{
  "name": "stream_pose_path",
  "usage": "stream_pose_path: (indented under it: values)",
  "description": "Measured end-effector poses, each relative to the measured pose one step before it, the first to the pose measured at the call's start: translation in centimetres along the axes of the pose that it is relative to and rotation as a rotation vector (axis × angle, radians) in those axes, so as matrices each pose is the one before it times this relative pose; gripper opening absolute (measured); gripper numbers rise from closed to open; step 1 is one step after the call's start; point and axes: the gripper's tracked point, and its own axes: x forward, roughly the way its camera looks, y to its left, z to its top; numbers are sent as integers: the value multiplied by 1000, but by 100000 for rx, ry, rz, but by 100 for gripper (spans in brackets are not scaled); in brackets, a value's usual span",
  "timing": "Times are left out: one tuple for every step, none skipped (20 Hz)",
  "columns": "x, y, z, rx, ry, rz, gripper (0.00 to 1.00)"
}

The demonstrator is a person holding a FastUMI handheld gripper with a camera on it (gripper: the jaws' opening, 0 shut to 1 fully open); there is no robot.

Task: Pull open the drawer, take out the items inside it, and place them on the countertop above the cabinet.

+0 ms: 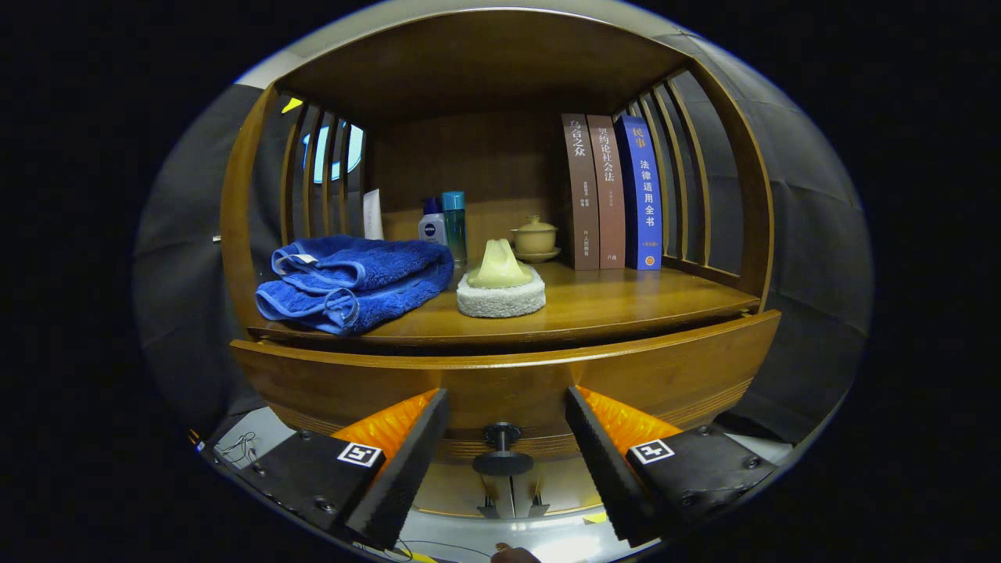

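Observation:
A wooden cabinet has a curved drawer front (500, 375) under its countertop (610, 301). The drawer's dark round knob (502, 450) sits low on the front, right between my fingers. My gripper (507, 410) stands open, its fingers on either side of the knob and apart from it. The drawer front stands slightly out from the cabinet; its inside is hidden. On the countertop lie a folded blue towel (352, 281) and a pale cream piece on a white round pad (500, 293).
At the back of the shelf stand two small bottles (443, 223), a lidded tea cup on a saucer (535, 238) and three upright books (614, 191). Slatted wooden sides close the shelf left and right. Bare wood lies to the right of the pad.

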Motion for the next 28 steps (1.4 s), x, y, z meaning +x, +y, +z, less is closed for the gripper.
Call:
stream_pose_path:
  values:
    - [357,17,82,34,105,112,99]
    - [285,-20,92,30,188,70,99]
    - [297,-49,7,120,289,43,99]
    - [140,-70,66,227,173,-131,99]
    - [-1,13,58,42,-271,23,99]
    - [36,-21,-4,-109,-247,-56,100]
    - [14,8,-59,113,-256,101,100]
    - [-15,-11,-45,88,-81,29,100]
    - [-42,-28,-24,94,-38,10,100]
    - [-38,21,-2,-110,-23,41,100]
    - [20,-47,8,-30,146,-176,100]
    - [-84,-66,-18,-140,316,-218,100]
    - [-159,84,120,-97,26,173,100]
    - [-352,95,171,-180,-346,291,100]
    - [-448,46,220,-321,-336,231,100]
    - [-442,35,217,-207,-218,209,100]
    - [-504,-5,215,26,127,137,100]
    - [-690,37,338,349,92,229,100]
    - [-651,-51,548,508,-292,258,100]
    - [-669,-1,737,285,-787,344,100]
    - [-757,-174,808,-639,-650,-303,100]
    - [-769,-252,846,-1333,-503,-405,100]
    - [-1040,-117,1217,-1252,-1154,-107,100]
    - [-819,-96,1272,-652,-1503,163,100]
    - [-786,-55,1427,45,-1720,183,100]
    - [-849,-214,1583,500,-1599,-76,100]
    - [-779,-85,1529,962,-1134,471,100]
    - [-719,108,1617,1598,-1644,372,100]
